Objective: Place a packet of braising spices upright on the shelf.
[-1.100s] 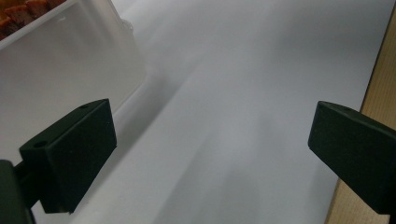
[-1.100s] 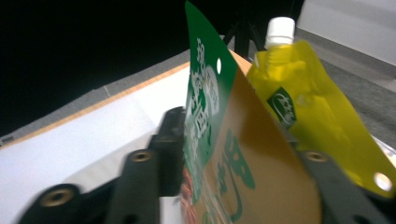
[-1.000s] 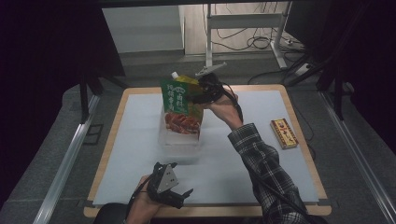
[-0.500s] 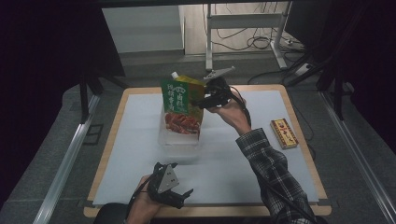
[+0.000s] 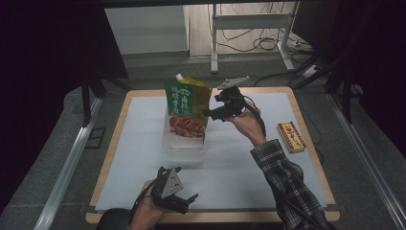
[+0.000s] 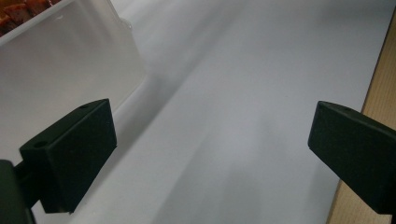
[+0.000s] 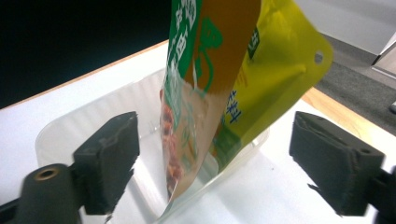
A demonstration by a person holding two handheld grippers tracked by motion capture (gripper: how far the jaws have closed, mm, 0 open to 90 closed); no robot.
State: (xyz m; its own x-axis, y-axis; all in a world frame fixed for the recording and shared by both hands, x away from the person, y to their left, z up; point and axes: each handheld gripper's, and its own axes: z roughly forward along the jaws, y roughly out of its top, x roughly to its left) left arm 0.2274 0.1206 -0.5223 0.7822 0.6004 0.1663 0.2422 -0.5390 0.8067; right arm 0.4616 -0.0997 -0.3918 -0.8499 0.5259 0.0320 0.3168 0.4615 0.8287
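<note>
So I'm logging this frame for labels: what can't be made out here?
- Pouch base: high view, hidden behind the frosted wall of the clear tray.
- Small box print: high view, too small to read.
- Pouch top: right gripper view, cut off by the upper edge.
- Tray contents: left gripper view, cut off at the corner.

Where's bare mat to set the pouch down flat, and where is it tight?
Free: the white mat left of the clear tray, out to the wooden edge; also the strip between tray and small box. Tight: around the pouch standing in the tray, where the right gripper is, and the near edge by the left gripper.
</note>
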